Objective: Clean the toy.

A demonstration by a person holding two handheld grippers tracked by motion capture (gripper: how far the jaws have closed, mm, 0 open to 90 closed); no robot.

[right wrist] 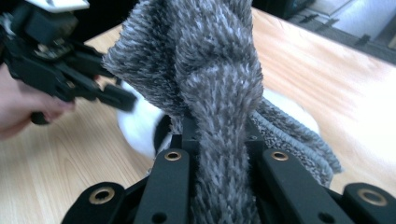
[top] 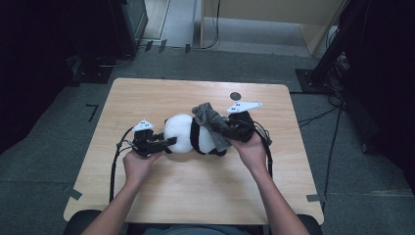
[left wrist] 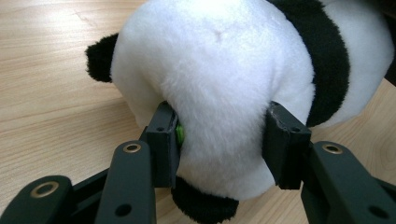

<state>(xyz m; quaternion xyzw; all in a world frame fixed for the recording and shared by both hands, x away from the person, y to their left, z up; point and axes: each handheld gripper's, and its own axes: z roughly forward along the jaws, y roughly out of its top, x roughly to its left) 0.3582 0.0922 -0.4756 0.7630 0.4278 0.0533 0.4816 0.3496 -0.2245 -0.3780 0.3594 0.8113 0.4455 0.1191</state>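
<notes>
The toy panda (top: 188, 134) lies on its side near the middle of the table (top: 195, 191), its white head pinched between the pads of the left gripper (top: 169, 142), while the right gripper (top: 234, 131) is clamped tight on a grey fuzzy scarf (top: 210, 122) bunched over the panda's body. Both look light and soft — the plush dents under the pads, so a broad squeeze on the head should hold, and the scarf is limp and best taken by a gathered fold. The left gripper view shows the dent in the head (left wrist: 219, 116) — the high view shows the layout.
</notes>
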